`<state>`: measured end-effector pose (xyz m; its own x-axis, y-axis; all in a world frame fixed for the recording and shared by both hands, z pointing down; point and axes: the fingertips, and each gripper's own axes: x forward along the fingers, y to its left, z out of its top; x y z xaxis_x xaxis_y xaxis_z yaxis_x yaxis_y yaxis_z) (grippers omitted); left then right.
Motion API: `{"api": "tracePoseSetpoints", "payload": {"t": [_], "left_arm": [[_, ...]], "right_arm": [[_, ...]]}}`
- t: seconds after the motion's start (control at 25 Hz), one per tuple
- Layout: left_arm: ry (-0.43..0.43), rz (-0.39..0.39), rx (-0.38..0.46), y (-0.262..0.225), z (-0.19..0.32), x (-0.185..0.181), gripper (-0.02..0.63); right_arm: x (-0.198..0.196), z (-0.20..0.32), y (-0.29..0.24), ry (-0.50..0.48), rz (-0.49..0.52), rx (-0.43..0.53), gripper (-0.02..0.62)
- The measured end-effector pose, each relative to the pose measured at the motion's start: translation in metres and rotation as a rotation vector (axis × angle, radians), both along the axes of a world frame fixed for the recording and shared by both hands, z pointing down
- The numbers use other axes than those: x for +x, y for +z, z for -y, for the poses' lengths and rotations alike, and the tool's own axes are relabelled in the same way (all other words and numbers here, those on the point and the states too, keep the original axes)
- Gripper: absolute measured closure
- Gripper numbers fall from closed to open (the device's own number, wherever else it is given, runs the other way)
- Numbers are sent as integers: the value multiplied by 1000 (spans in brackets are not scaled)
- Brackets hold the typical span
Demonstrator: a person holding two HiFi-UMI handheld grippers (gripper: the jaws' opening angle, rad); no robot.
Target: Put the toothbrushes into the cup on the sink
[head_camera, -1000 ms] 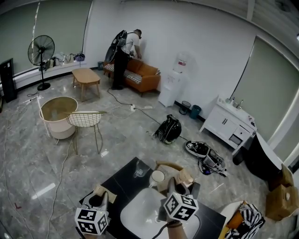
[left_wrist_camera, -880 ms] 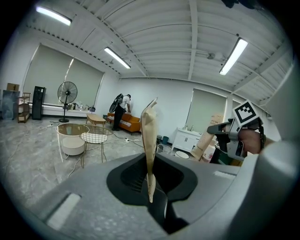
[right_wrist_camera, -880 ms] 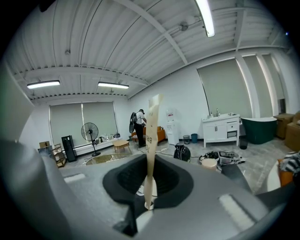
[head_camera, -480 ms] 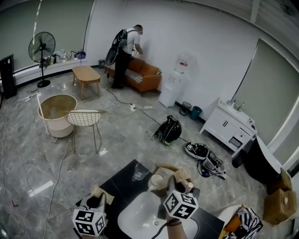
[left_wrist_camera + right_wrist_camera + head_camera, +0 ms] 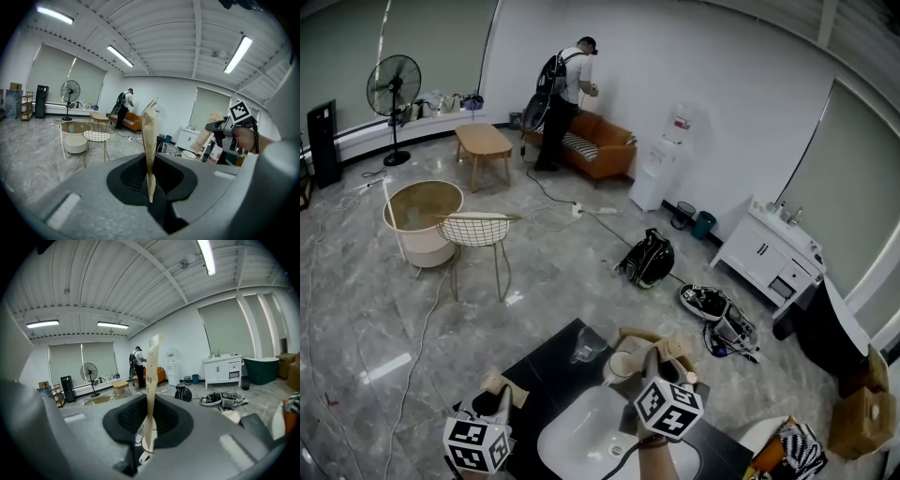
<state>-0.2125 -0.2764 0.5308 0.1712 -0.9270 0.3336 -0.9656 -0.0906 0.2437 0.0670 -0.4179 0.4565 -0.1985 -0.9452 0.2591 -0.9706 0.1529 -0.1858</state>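
The left gripper [image 5: 150, 185] – jaws nearly together – clamps an upright paper-wrapped toothbrush [image 5: 149, 133]; the right gripper [image 5: 149, 437] likewise clamps a second toothbrush [image 5: 152, 376] – just beside the cup [image 5: 622, 362].

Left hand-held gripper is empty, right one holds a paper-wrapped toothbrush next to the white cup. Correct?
Not quite. The left hand-held gripper is not empty: the left gripper view shows its jaws shut on a second paper-wrapped toothbrush. The rest stands: the right hand-held gripper holds a paper-wrapped toothbrush next to the white cup.
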Motion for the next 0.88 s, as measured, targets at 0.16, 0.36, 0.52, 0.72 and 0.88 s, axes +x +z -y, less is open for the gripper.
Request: {"api": "tracePoseSetpoints", "payload": {"t": [0.16, 0.36, 0.52, 0.72, 0.88], "left_arm": [[-9, -2, -5, 4, 2, -5, 566], [-8, -4, -7, 6, 6, -6, 566], [-8, -2, -11, 8, 6, -7, 566], [-11, -1, -27, 16, 5, -10, 566], [-9, 2, -36, 20, 6, -10, 566]], "right_arm": [[0, 6, 11, 4, 2, -12, 561], [0, 12, 22, 10, 0, -26, 560], [2, 14, 32, 14, -1, -31, 560], [-1, 18, 44, 18, -1, -40, 560], [0, 21, 51, 24, -1, -49, 560]]}}
